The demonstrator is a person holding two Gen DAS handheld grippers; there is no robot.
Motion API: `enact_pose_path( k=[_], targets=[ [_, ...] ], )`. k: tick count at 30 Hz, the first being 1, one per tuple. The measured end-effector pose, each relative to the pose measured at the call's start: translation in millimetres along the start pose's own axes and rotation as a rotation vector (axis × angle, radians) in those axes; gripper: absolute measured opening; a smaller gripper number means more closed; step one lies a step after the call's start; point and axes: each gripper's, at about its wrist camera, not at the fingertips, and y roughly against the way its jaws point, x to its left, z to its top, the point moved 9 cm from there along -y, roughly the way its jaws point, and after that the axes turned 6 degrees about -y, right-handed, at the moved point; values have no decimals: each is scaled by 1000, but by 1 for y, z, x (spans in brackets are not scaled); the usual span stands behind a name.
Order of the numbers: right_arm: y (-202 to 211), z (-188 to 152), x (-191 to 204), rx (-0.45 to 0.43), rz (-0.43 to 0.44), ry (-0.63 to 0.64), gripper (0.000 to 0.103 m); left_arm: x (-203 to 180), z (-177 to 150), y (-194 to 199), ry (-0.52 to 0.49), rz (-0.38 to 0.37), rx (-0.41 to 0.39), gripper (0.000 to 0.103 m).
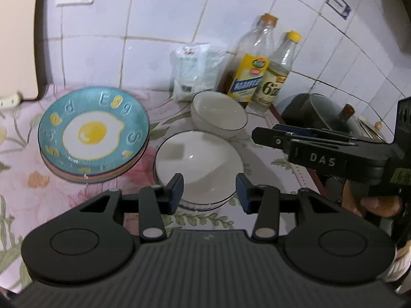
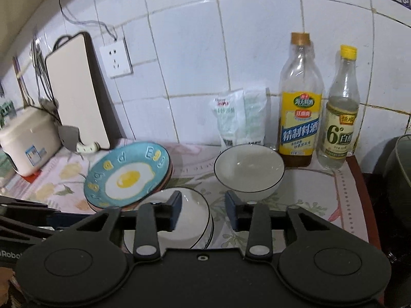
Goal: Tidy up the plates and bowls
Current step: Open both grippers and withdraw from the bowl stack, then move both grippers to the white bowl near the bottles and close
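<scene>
Both the left gripper (image 1: 209,192) and the right gripper (image 2: 203,211) stand spread and empty – the single white bowl (image 2: 249,170) looks glazed, slippery, breakable, so pinch its rim.

White tiled wall (image 2: 195,59), socket (image 2: 116,57); floral-cloth counter (image 2: 303,195).

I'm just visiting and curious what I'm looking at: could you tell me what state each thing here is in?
Left gripper: open, empty.
Right gripper: open, empty.
Egg plate: on top of a plate stack.
Near bowls: stacked, upright, empty.
Far bowl: upright, empty, standing alone.
Cooking wine bottle: capped, nearly empty.
Vinegar bottle: capped, partly full.
</scene>
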Motion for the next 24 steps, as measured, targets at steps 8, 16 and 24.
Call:
enact_pose_path(
  k=[8, 16, 24],
  targets=[
    [18, 21, -30, -15, -16, -51, 61, -26, 29, 8, -140, -50, 26, 44],
    [-5, 34, -58, 47, 23, -123, 61, -21, 70, -26, -80, -114, 63, 45],
    [-67, 37, -98, 146, 16, -263, 61, 10, 89, -112, -5, -23, 161, 42]
  ],
)
